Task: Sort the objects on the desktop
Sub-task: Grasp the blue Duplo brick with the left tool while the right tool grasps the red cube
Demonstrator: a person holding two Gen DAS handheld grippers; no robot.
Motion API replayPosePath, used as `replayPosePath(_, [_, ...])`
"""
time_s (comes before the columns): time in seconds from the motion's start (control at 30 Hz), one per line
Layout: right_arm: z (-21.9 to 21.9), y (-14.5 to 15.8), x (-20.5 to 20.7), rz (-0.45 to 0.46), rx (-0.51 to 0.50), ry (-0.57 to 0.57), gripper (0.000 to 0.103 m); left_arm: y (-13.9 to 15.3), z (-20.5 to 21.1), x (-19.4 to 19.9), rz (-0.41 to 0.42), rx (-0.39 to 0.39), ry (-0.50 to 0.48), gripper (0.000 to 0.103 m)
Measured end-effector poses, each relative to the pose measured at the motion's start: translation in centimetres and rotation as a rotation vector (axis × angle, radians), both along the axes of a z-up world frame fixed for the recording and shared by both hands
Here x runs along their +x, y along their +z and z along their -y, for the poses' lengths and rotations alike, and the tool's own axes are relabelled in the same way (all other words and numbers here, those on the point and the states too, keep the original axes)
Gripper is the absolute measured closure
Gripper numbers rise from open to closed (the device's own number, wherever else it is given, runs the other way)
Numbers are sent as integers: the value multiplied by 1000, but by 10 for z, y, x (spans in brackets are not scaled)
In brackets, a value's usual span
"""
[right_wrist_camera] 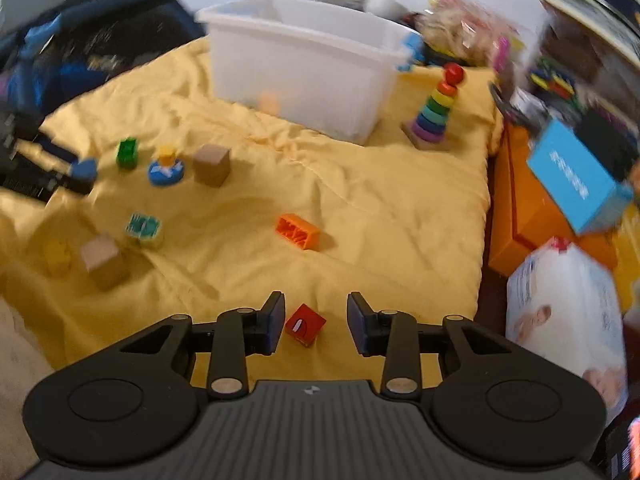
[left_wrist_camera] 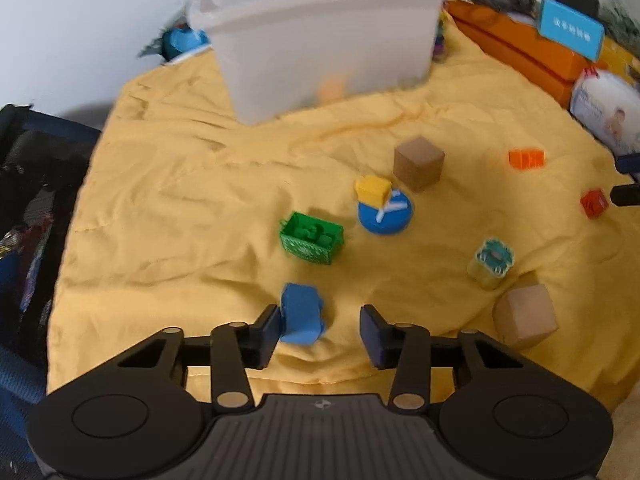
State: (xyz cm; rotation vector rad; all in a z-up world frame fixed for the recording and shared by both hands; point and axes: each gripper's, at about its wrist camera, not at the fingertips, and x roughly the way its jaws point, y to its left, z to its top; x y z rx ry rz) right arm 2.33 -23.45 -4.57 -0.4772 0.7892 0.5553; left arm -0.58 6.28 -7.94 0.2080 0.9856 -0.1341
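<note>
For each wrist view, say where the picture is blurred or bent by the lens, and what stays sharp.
Left wrist view: the white bin and far clutter are smeared; the left claw is crisp. Right wrist view: the right edge, including the blue box, is streaked; the right claw and red block are sharper. Both curve towards the edges.

A rainbow ring-stacking toy [right_wrist_camera: 436, 108] stands on the yellow cloth [right_wrist_camera: 360, 208] just right of the bin. Off the cloth's right edge lie an orange box [right_wrist_camera: 520, 216], a blue box [right_wrist_camera: 576, 180] tilted on it, and a nearer white wipes pack [right_wrist_camera: 568, 304]. Far left sits a dark blue bag [right_wrist_camera: 80, 40].
</note>
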Motion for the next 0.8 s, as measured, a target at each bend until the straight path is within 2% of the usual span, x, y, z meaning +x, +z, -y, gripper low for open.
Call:
replayPosePath(0.03, [-4,-3,-2,5,-20,18,65,-4,-1,1,-10,3,-8,67])
replayPosePath(0.1, [-9,-10,-6,5,-56,48,67,-5,-6,2,-1,-43,-19,75])
replayPosePath(0.2, [-14,-25,-3,-27,-96,17,70,3,-12,2,-2,-82,-8,77])
replayPosePath(0.27, [-12,-32,3,-28,-105,-40,69,16,-9,0,-7,-144,-37,77])
replayPosePath(0.37, [-4,-34,14,-72,-57,-106,70,26,-1,0,-35,-272,-79,76])
replayPosePath(0.47, [-1,-32,22,-119,9,-137,70,16,5,6,-92,-360,-84,76])
replayPosePath(0.6, [-13,-26,19,-92,24,-95,70,4,10,6,-91,-272,-50,74])
replayPosePath(0.67, [-21,-25,19,-86,21,-76,74,9,6,2,-41,-239,-29,72])
replayPosePath(0.7, [-24,-25,18,-87,20,-63,81,14,3,-1,-6,-220,-21,71])
replayPosePath(0.8, [-33,-21,16,-125,75,-15,81,17,-2,-3,52,-102,2,69])
